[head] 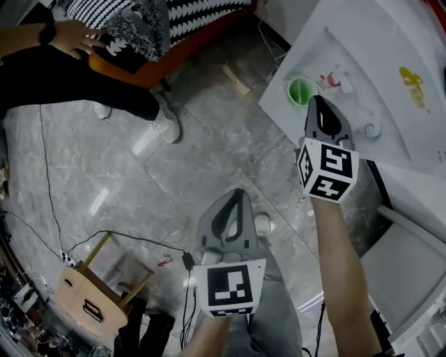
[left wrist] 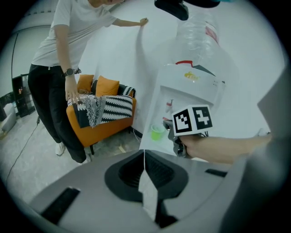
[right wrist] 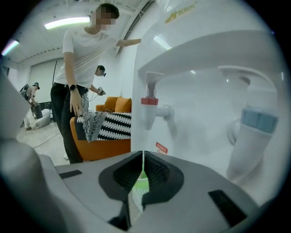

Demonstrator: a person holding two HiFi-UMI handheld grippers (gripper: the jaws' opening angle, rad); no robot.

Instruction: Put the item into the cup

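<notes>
The green cup point(head: 301, 90) stands in the dispensing recess point(head: 362, 94) of a white water dispenser point(head: 380, 21), below and to one side of the red tap point(head: 333, 80). The right gripper point(head: 317, 103) reaches into this recess with its tip just beside the cup; whether they touch cannot be told. In the right gripper view its jaws are pressed together at the tips, and the cup's green shows through the narrow gap behind them. The left gripper point(head: 237, 195) hangs well apart from the dispenser, over the grey stone floor point(head: 209, 139). Its jaws likewise meet at the tips. A pale sliver shows in the gap lower down, and whether this is a held item or background cannot be told. A person point(left wrist: 68, 54) stands beside an orange sofa point(left wrist: 104, 129). A wooden stool point(head: 87, 296) stands on the floor.
</notes>
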